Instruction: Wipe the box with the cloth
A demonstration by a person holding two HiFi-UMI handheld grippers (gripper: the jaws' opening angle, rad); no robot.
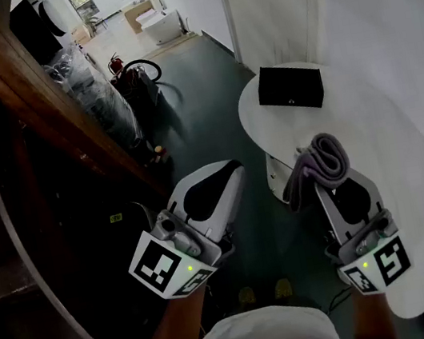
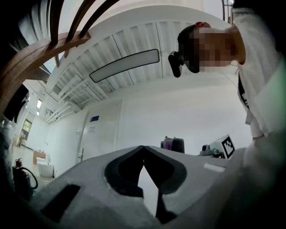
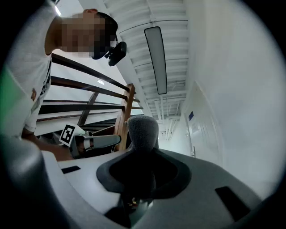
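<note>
Box [image 1: 289, 87]: black, lying on the far part of the table [image 1: 408, 130], well apart from both tools.
Cloth [image 1: 320, 162]: grey and rolled, clamped in the right tool [image 1: 334, 180], its roll standing past the tips, by the table's near edge.
Right tool: jaws pressed on the cloth.
Left tool [image 1: 235, 169]: jaws together with nothing between them, held over the floor [image 1: 208, 100] left of the table.
Table: white, round.
Railing [image 1: 37, 98]: wooden, far left.
</note>
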